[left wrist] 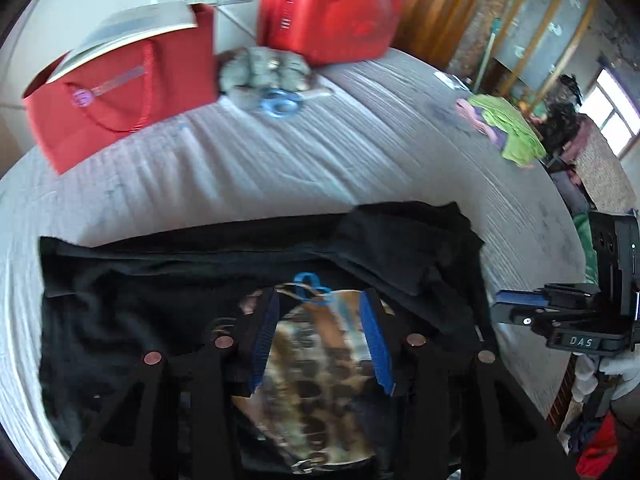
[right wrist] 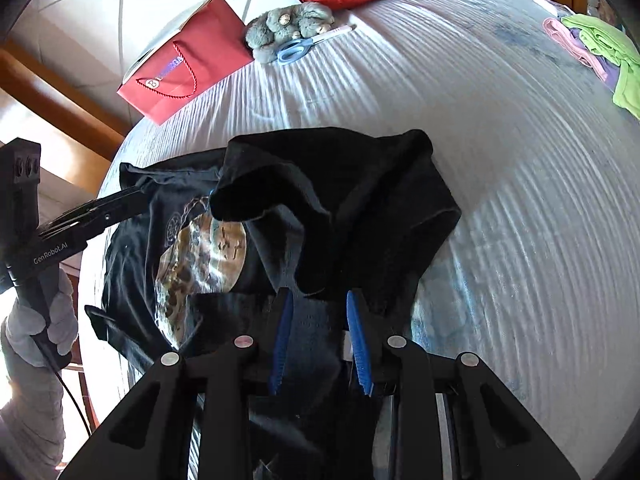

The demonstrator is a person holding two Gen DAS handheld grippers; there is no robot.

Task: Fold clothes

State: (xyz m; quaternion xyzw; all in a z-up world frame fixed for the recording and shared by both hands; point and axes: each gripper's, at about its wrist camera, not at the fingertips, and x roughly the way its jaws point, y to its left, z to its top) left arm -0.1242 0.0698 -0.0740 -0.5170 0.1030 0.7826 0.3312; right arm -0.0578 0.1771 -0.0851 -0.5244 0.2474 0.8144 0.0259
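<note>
A black T-shirt (left wrist: pixel 152 304) with a round brown and white print (left wrist: pixel 316 384) lies on the white striped table cover; it also shows in the right wrist view (right wrist: pixel 360 216), its right side folded over and bunched. My left gripper (left wrist: pixel 320 300) hangs open over the print, touching nothing I can see. It also shows in the right wrist view (right wrist: pixel 132 196) at the shirt's left edge. My right gripper (right wrist: pixel 318 300) is open over the shirt's near right part, black cloth between its blue pads. It shows in the left wrist view (left wrist: pixel 516 304) at the shirt's right edge.
A red paper bag (left wrist: pixel 120 92), a red case (left wrist: pixel 332 12), a grey plush toy (left wrist: pixel 264 68) and blue scissors (left wrist: pixel 280 104) lie at the table's far side. Green and pink cloths (left wrist: pixel 504 128) sit at the far right. The table edge (left wrist: pixel 576 264) runs along the right.
</note>
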